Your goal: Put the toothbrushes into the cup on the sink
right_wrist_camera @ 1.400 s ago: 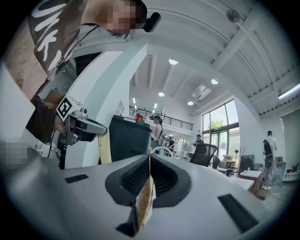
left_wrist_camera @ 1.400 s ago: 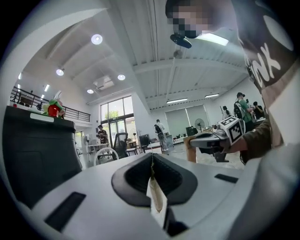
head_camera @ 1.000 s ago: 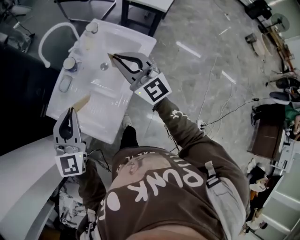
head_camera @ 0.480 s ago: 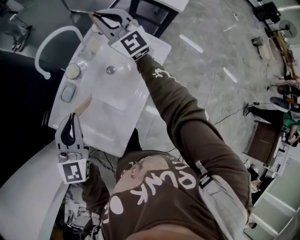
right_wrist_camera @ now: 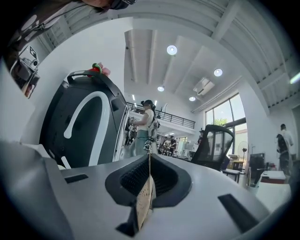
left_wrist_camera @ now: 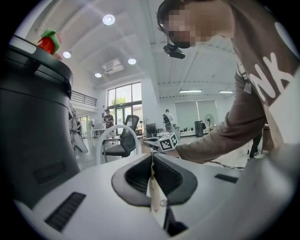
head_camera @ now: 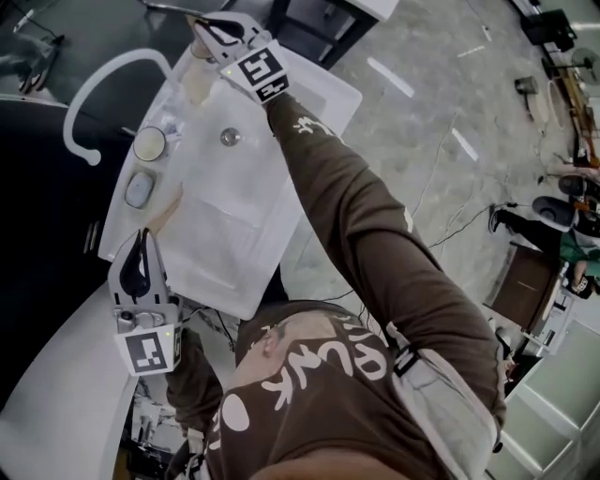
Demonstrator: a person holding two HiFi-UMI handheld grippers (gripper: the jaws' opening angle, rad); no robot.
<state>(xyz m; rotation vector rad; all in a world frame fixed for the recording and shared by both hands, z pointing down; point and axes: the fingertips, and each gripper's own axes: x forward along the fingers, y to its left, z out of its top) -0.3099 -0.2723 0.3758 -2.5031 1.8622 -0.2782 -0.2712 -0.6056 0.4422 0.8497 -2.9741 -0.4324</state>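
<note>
A white sink fills the upper left of the head view. At its far end stands a pale translucent cup. My right gripper hovers just above and beyond that cup, shut on a tan toothbrush handle that runs back between its jaws. Near the sink's front corner, my left gripper is shut on a second pale toothbrush. This one's wooden end sticks out over the sink rim. The left gripper view shows the right gripper's marker cube ahead.
A white curved faucet arches over the sink's left side. Beside it on the ledge sit a round container and a soap bar. The drain lies mid-basin. A dark machine stands left, and a chair beyond.
My right gripper has swung with its toothbrush from over the basin to the far end of the sink, above the cup. The left gripper has stayed at the front corner.
</note>
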